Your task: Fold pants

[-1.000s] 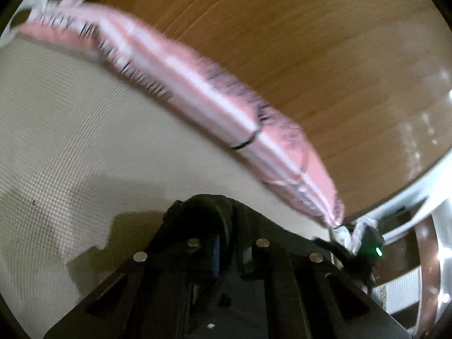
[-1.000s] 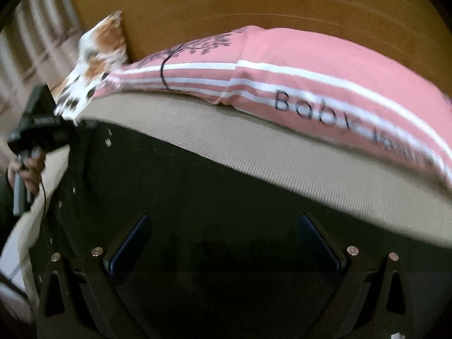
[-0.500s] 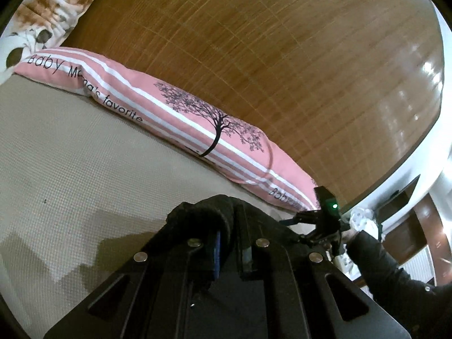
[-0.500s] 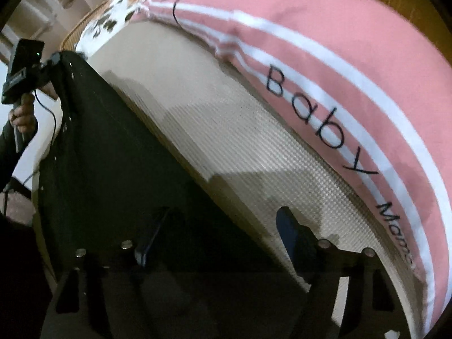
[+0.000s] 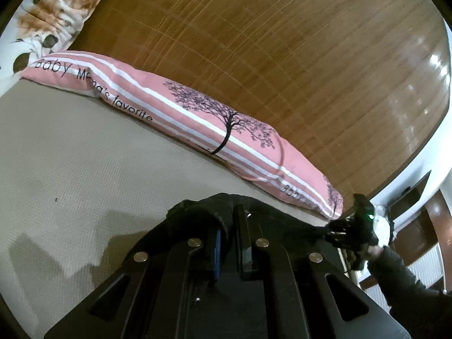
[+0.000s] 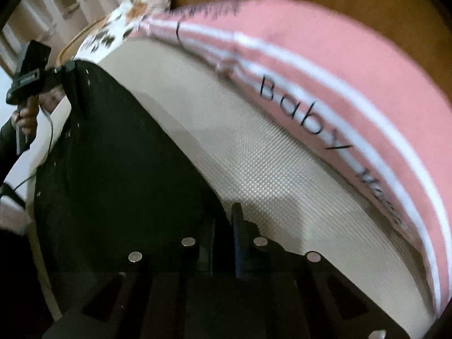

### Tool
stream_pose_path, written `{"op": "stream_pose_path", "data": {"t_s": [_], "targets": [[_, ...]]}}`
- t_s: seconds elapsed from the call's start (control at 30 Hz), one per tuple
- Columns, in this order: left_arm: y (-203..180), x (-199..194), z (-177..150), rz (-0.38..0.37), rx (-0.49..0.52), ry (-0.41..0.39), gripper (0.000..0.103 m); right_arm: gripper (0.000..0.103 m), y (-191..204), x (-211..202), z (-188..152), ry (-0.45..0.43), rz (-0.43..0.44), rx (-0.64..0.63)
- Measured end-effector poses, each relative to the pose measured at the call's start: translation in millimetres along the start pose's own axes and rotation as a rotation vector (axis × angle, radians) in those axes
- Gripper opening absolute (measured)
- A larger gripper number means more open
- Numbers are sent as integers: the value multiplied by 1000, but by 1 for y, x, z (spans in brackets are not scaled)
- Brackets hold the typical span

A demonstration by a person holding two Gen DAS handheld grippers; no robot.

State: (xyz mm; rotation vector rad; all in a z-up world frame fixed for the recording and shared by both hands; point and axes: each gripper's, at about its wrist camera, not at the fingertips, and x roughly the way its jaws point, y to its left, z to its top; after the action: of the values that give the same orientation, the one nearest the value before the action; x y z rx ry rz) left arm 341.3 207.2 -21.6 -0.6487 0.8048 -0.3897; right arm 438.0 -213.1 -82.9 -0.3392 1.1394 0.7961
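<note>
Black pants on beige bed, both claws pinching fabric.
L gripper clamped on bunched edge; R gripper closing onto pants' edge; cloth dark, lint-flecked.

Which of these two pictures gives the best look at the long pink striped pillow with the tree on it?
The left wrist view: the long pink striped pillow lies sharp, nearly end to end, tree and lettering readable. The right wrist view shows it close, blurred and cut off, with only "Baby" clear.

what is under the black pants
The black pants lie on a beige woven bed cover, which shows beside them. Whatever the dark cloth itself covers cannot be seen.
</note>
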Motion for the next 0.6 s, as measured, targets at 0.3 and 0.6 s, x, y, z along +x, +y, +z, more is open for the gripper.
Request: {"op": "stream_pose_path", "data": {"t_s": [0.3,0.6], "targets": [[-23,-52,-26,-12,62,25,8,7,71,-86,-42,-145,-185,58],[-23,-101,-101,43,117,136,10,6,153,-117,-125,-171,-200,153]]}}
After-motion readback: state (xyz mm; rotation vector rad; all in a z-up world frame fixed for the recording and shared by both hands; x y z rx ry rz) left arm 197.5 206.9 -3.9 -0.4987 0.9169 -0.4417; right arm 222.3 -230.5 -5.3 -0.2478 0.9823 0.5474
